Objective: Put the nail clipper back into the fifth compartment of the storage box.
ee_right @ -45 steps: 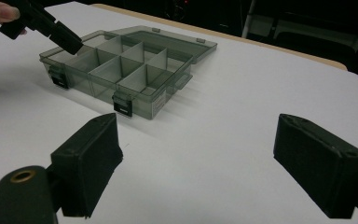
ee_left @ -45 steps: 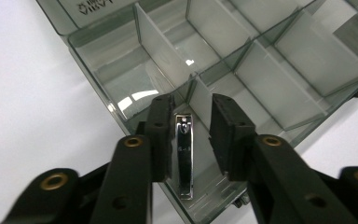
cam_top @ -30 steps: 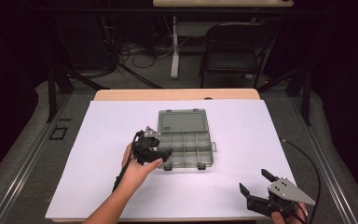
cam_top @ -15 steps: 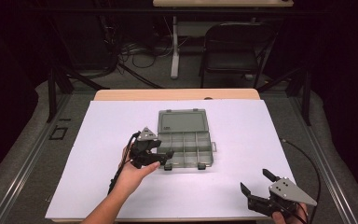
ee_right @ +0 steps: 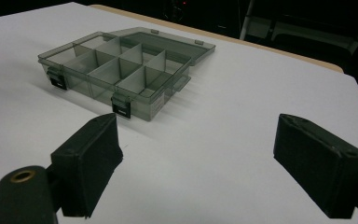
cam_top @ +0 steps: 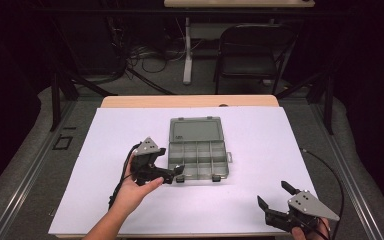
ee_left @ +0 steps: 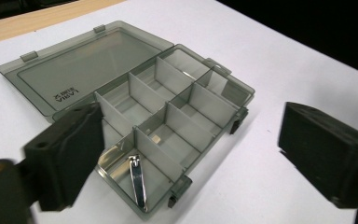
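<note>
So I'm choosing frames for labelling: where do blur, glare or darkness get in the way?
High view: the white table cover is evenly lit, the room behind nearly black. Left gripper view: the organizer box is sharp, the metal clip in its near compartment glints, and the close left gripper jaws are soft. Right gripper view: the box casts a soft shadow, and the near right gripper jaws blur.
</note>
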A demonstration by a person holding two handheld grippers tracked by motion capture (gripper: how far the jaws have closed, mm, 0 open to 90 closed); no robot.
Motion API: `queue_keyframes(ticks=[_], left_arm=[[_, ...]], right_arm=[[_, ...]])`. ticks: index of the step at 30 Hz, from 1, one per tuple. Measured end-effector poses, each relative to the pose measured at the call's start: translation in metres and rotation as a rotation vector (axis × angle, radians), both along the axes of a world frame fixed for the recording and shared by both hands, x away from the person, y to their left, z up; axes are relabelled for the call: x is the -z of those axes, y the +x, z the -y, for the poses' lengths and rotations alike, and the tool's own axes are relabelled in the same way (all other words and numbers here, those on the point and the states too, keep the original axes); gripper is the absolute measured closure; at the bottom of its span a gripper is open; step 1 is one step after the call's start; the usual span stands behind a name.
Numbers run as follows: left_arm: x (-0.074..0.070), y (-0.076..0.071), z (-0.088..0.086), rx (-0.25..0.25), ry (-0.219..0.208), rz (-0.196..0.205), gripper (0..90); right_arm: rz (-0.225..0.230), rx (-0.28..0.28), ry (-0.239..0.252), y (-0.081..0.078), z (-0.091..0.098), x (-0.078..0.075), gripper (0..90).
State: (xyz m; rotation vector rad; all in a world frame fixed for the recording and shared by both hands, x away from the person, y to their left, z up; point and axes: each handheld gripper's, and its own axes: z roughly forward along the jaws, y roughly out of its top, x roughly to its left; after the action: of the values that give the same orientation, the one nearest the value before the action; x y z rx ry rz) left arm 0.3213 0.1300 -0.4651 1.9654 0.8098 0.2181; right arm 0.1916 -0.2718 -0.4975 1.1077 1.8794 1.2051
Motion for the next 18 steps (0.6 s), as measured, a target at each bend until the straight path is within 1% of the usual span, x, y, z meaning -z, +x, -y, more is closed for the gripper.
queue_keyframes(ticks=[3, 5, 6, 7, 10, 14, 16, 18], left_arm=[[-0.004, -0.007, -0.009, 0.02, -0.017, 0.015, 0.1], [-0.006, -0.011, -0.014, 0.02, -0.032, 0.028, 0.3], [-0.008, -0.013, -0.017, 0.02, -0.039, 0.036, 0.3], [-0.01, -0.015, -0.02, 0.016, -0.049, 0.044, 0.3], [-0.014, -0.02, -0.03, 0.008, -0.074, 0.066, 0.3], [-0.017, -0.025, -0.041, -0.013, -0.078, 0.088, 0.3], [-0.017, -0.026, -0.046, -0.02, -0.081, 0.091, 0.3], [-0.016, -0.028, -0.053, -0.032, -0.088, 0.092, 0.3]], right_arm=[[0.011, 0.003, 0.0, 0.0, 0.0, 0.0, 14.1], [0.011, 0.006, 0.003, 0.0, 0.0, -0.001, 14.1], [0.019, 0.006, 0.008, 0.0, 0.0, 0.0, 14.1], [0.009, 0.005, 0.003, 0.0, 0.0, -0.001, 14.1], [0.012, 0.004, 0.004, 0.0, 0.0, -0.001, 14.0], [0.012, 0.005, 0.007, 0.0, -0.001, -0.001, 14.1], [0.009, 0.005, 0.007, -0.001, -0.001, -0.001, 14.0], [0.016, 0.005, 0.007, 0.0, -0.001, -0.002, 14.0]])
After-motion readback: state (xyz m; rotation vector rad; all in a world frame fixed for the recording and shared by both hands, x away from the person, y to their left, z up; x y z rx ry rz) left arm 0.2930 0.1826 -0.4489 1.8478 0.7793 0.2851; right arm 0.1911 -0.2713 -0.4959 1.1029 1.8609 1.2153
